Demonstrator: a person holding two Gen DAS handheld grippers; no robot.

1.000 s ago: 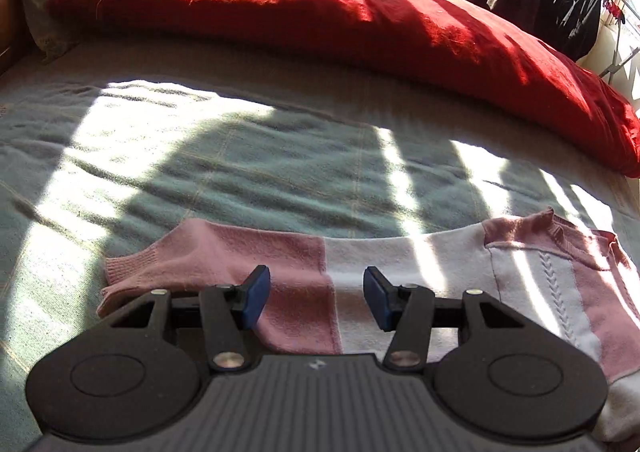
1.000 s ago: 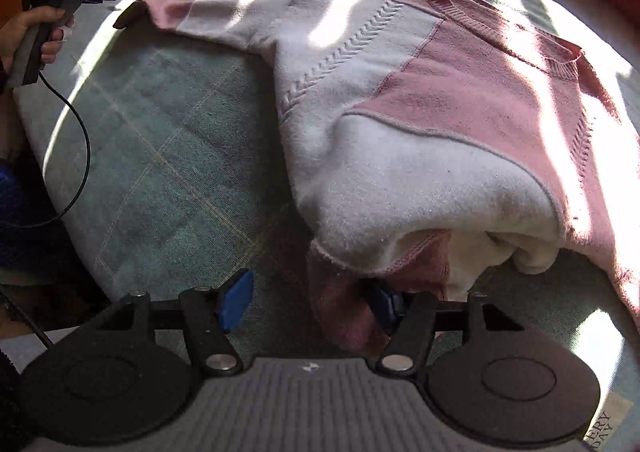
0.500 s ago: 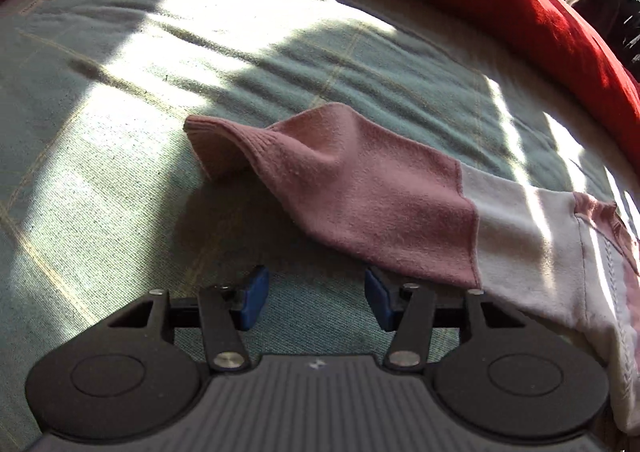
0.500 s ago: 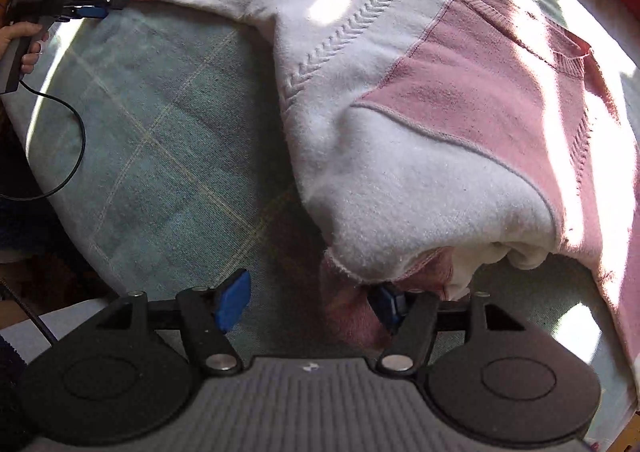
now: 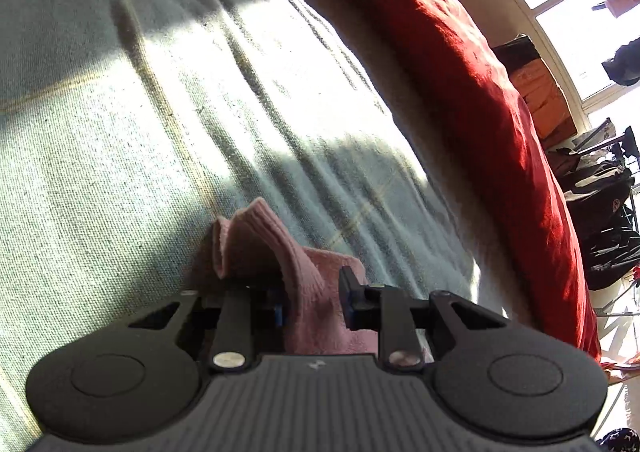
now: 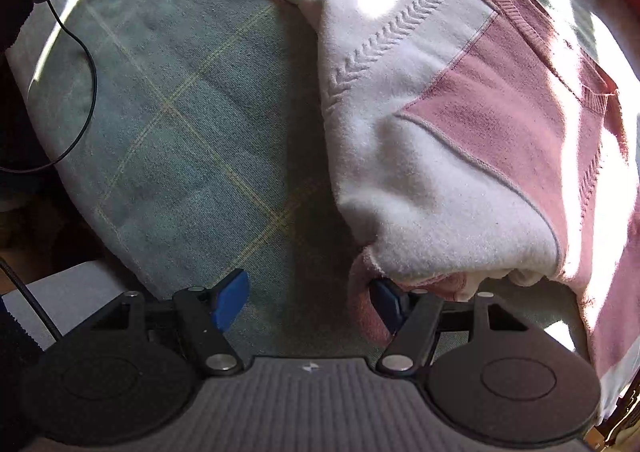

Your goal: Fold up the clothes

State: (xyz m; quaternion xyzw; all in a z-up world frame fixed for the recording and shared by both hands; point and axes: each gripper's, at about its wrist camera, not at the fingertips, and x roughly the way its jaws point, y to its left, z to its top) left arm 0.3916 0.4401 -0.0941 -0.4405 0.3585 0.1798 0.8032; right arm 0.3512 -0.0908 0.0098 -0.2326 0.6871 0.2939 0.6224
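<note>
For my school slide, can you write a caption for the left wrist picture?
The left gripper is closing on the pink sleeve cuff of a sweater on a green bedspread, beside a red duvet.

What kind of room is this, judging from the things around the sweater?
Most likely a bedroom. The sweater lies on a bed with a green checked blanket, a long red pillow runs along its far side, and dark clothes hang by the window.
</note>
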